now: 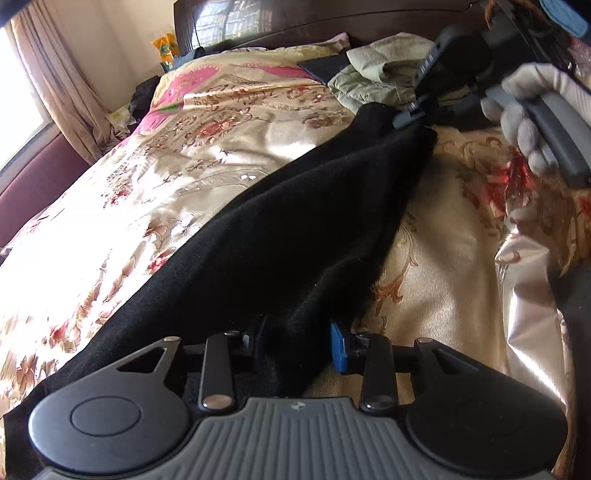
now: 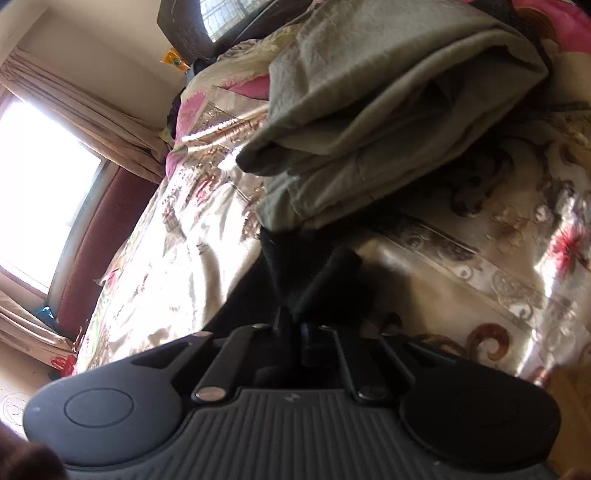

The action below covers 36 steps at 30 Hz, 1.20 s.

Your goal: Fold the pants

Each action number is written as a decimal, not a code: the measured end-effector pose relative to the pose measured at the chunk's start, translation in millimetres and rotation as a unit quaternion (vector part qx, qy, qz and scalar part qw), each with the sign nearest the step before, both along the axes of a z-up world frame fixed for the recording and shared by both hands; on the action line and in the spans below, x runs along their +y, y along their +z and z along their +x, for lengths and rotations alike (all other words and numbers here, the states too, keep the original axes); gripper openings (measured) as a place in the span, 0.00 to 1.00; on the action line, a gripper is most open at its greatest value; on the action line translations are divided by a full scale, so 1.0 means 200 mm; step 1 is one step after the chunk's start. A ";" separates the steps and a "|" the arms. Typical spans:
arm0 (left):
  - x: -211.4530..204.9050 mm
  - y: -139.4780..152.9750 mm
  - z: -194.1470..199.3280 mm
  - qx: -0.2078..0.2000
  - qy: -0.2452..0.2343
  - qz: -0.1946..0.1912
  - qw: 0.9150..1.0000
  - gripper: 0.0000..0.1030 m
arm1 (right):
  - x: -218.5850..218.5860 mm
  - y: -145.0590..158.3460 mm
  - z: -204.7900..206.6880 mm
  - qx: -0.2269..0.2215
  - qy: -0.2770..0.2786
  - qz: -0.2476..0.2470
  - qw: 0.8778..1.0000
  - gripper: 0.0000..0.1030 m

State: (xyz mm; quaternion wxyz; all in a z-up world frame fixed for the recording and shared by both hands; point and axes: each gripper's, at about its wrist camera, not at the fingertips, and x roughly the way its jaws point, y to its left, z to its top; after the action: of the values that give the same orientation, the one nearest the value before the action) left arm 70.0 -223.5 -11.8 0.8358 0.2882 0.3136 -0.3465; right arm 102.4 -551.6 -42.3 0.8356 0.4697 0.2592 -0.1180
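Note:
Black pants point(image 1: 280, 221) lie stretched in a long strip across the floral bedspread point(image 1: 166, 155). My left gripper point(image 1: 299, 343) has its fingers on either side of the near end of the pants, with cloth bunched between them. My right gripper point(image 1: 406, 118) shows at the far end in the left wrist view, held by a gloved hand point(image 1: 532, 122), pinching the far edge of the pants. In the right wrist view the right gripper point(image 2: 295, 317) is shut on the black cloth point(image 2: 291, 258), lifted slightly off the bed.
A pile of pale green garments point(image 1: 380, 74) lies just beyond the pants' far end, close above the right gripper point(image 2: 369, 122). A dark wooden headboard point(image 1: 295, 18) stands behind. A curtained window point(image 1: 22, 92) and maroon bench are to the left of the bed.

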 end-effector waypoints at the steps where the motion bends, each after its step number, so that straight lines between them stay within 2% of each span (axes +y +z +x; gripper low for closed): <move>1: 0.00 0.01 0.00 0.002 -0.003 -0.002 1.000 0.48 | -0.01 0.03 0.02 -0.014 -0.003 -0.001 1.000 0.06; 3: 0.02 0.02 0.01 0.016 -0.010 -0.009 1.000 0.48 | -0.03 0.08 0.05 -0.014 -0.009 -0.021 1.000 0.06; 5: 0.03 0.03 0.02 0.037 -0.014 -0.014 0.999 0.47 | -0.03 0.05 0.07 0.015 -0.008 -0.031 0.999 0.07; 6: 0.04 0.03 0.01 0.047 -0.020 -0.014 0.999 0.47 | -0.02 0.03 0.07 0.037 -0.006 -0.037 0.999 0.11; 7: 0.05 0.02 0.00 0.045 -0.024 -0.009 0.999 0.48 | -0.01 0.01 0.05 0.052 -0.003 -0.042 0.998 0.13; 9: 0.07 0.02 -0.03 0.034 -0.033 0.002 0.999 0.48 | 0.00 -0.02 -0.02 0.059 -0.001 -0.032 0.998 0.28; 10: 0.09 0.02 -0.03 0.033 -0.035 0.002 0.999 0.48 | 0.01 -0.04 -0.06 0.052 -0.003 -0.019 0.998 0.28; 13: 0.11 0.08 -0.03 0.040 -0.030 -0.021 0.999 0.48 | 0.04 -0.04 -0.11 0.043 -0.005 0.004 0.999 0.44; 18: 0.12 0.12 -0.01 0.036 -0.010 -0.046 0.998 0.48 | 0.07 -0.07 -0.04 0.023 0.008 0.031 0.999 0.65; 25: 0.14 0.13 0.02 0.033 0.016 -0.063 0.997 0.48 | 0.08 -0.21 0.12 -0.028 0.014 0.069 0.997 0.65; 26: 0.15 0.14 0.02 0.030 0.023 -0.070 0.997 0.48 | 0.09 -0.21 0.12 -0.028 0.017 0.074 0.997 0.61; 27: 0.16 0.14 0.03 0.027 0.030 -0.081 0.996 0.48 | 0.09 -0.21 0.12 -0.030 0.030 0.089 0.995 0.43; 28: 0.17 0.14 0.04 0.029 0.036 -0.089 0.995 0.49 | 0.10 -0.20 0.10 -0.035 0.035 0.105 0.993 0.33; 29: 0.17 0.13 0.05 0.034 0.039 -0.090 0.995 0.54 | 0.11 -0.19 0.07 -0.043 0.036 0.107 0.993 0.23; 31: 0.16 0.08 0.07 0.041 0.044 -0.068 0.996 0.57 | 0.13 -0.14 0.02 -0.070 0.032 0.092 0.993 0.16; 32: 0.15 0.06 0.07 0.045 0.047 -0.058 0.996 0.56 | 0.12 -0.13 0.00 -0.083 0.025 0.107 0.991 0.11; 33: 0.15 0.05 0.07 0.050 0.046 -0.056 0.996 0.56 | 0.12 -0.10 0.00 -0.092 0.022 0.124 0.988 0.10; 34: 0.16 0.07 0.06 0.052 0.043 -0.063 0.996 0.56 | 0.13 -0.05 0.00 -0.103 0.023 0.130 0.986 0.10; 36: 0.20 0.15 0.03 0.040 0.033 -0.083 0.995 0.57 | 0.15 0.10 -0.03 -0.144 0.039 0.106 0.983 0.09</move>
State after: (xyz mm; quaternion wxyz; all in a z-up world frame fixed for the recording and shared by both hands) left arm 75.5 -184.2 17.3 0.8545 0.1930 0.3262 -0.3552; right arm 96.2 -520.9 -22.0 0.8137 0.5572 0.1651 0.0123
